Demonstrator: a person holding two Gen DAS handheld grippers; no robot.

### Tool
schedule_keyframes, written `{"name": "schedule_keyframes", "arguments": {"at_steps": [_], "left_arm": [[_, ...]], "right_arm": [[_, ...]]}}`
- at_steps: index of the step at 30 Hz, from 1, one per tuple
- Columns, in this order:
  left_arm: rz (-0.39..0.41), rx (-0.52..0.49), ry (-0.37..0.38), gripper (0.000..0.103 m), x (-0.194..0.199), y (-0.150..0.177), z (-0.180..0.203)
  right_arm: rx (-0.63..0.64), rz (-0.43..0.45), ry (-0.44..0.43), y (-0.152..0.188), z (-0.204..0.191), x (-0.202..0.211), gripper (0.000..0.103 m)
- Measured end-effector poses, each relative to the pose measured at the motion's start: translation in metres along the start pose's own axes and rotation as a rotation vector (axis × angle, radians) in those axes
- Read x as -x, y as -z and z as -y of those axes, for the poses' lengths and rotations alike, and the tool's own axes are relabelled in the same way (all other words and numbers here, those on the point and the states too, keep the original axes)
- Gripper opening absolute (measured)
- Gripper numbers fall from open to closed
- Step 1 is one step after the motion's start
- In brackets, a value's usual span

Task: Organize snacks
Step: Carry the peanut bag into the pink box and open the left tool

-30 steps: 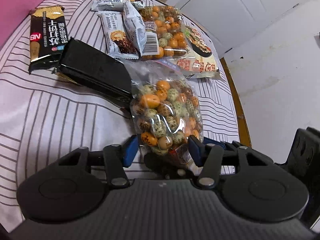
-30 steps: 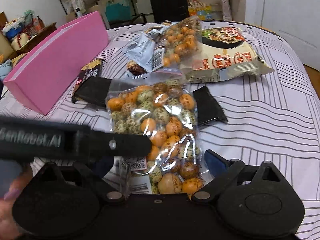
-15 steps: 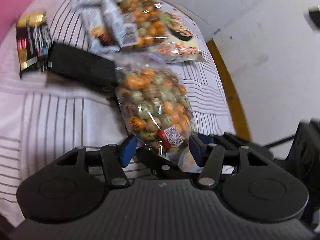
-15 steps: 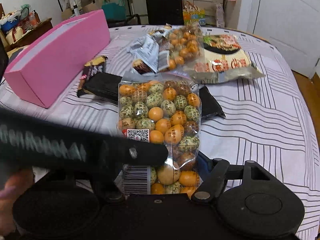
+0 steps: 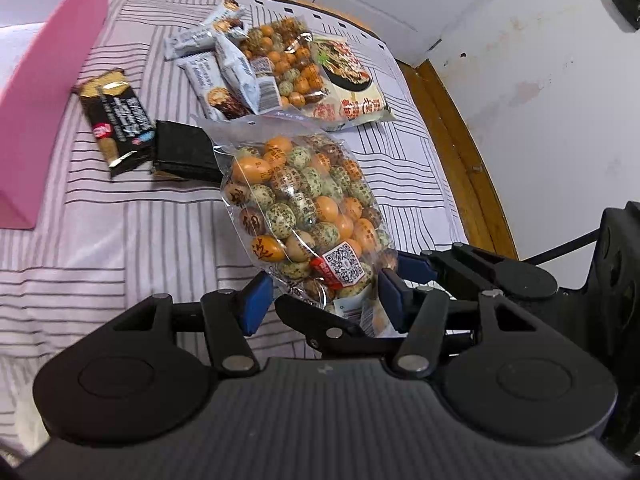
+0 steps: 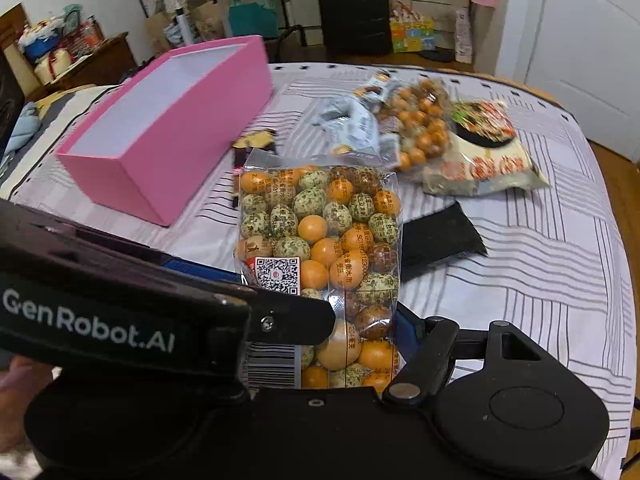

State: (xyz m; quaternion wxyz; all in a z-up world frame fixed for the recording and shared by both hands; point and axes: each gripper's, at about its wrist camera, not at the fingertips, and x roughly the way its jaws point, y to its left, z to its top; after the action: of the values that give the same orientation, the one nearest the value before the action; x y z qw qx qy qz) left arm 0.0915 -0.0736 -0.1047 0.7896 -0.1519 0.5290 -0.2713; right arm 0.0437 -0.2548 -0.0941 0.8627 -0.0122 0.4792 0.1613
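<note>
A bedroom, with a round table under a striped white cloth (image 6: 560, 248), a white door behind, a black suitcase (image 6: 352, 8) at the back wall. Front and centre is the clear bag of orange and speckled candy balls (image 6: 320, 240). It stands upright off the cloth, bottom end down between the right gripper (image 6: 324, 344)'s blue pads, and they are pressed in on that lower end, gripping it. The left gripper (image 5: 324, 300) sits right alongside: in its own view its blue fingers (image 5: 256, 300) stand apart on either side of the bag's lower end, and I cannot tell whether they touch the plastic. From the right wrist, the left tool's black arm crosses in front of the bag's lower left corner.

Just behind the bag lies a flat black packet (image 6: 436, 236) on the cloth. To its left a dark chocolate wafer bar (image 5: 116, 120) lies near the open pink box (image 6: 168, 128), which shows a pale interior.

Farther back sits the pile: a second bag of candy balls (image 5: 288, 64), grey-white snack bars (image 5: 224, 64) leaning on it, and a noodle packet (image 6: 484, 152) touching its right side. Wooden floor (image 5: 460, 120) shows past the table edge.
</note>
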Motion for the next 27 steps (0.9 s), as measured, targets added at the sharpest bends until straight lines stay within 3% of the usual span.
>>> {"name": "schedule_keyframes", "arguments": {"at_steps": [6, 15, 27], "left_arm": [[0.005, 0.001, -0.019, 0.056, 0.037, 0.001, -0.006], [0.084, 0.056, -0.03, 0.056, 0.099, 0.0, -0.03], [0.17, 0.12, -0.052, 0.056, 0.158, -0.032, -0.084]], "right_arm": [[0.043, 0.005, -0.029, -0.011, -0.03, 0.016, 0.077], [0.154, 0.012, -0.052, -0.045, -0.08, 0.031, 0.077], [0.244, 0.032, -0.089, -0.108, -0.139, 0.017, 0.078]]}}
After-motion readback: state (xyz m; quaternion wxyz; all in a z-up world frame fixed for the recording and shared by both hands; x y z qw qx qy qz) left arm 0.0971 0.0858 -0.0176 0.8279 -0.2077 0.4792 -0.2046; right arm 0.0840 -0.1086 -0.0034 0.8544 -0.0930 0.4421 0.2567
